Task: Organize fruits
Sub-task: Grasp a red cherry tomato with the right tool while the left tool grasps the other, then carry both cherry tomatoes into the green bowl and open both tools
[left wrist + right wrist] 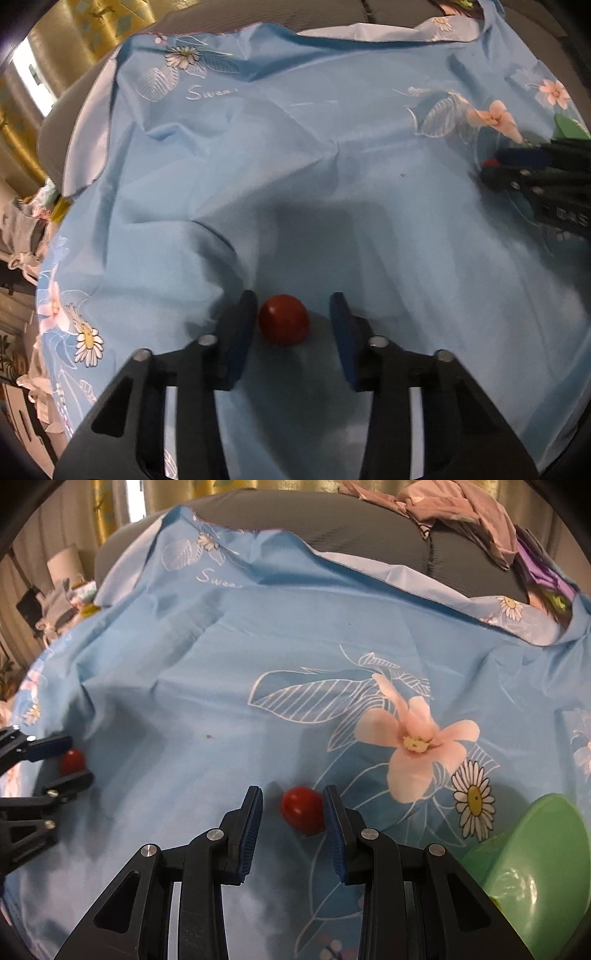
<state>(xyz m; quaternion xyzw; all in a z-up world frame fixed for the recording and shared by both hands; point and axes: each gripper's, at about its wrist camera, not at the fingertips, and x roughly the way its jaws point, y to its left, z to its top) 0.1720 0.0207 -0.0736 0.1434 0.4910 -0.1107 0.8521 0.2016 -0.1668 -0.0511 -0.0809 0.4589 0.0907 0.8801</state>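
A small red tomato lies on the blue flowered cloth between the fingers of my left gripper. It touches the left pad, and a strip of cloth shows between it and the right pad, so these jaws are open. A second red tomato sits in my right gripper, whose narrow jaws are shut on it, tight against the right pad. The right wrist view shows the left gripper at the far left, around its tomato. In the left wrist view the right gripper is at the right edge.
A green plastic bowl stands at the lower right, beside the right gripper; its rim also shows in the left wrist view. Grey cushions lie beyond the cloth's folded-back edge, with a heap of clothes on them. Curtains hang behind.
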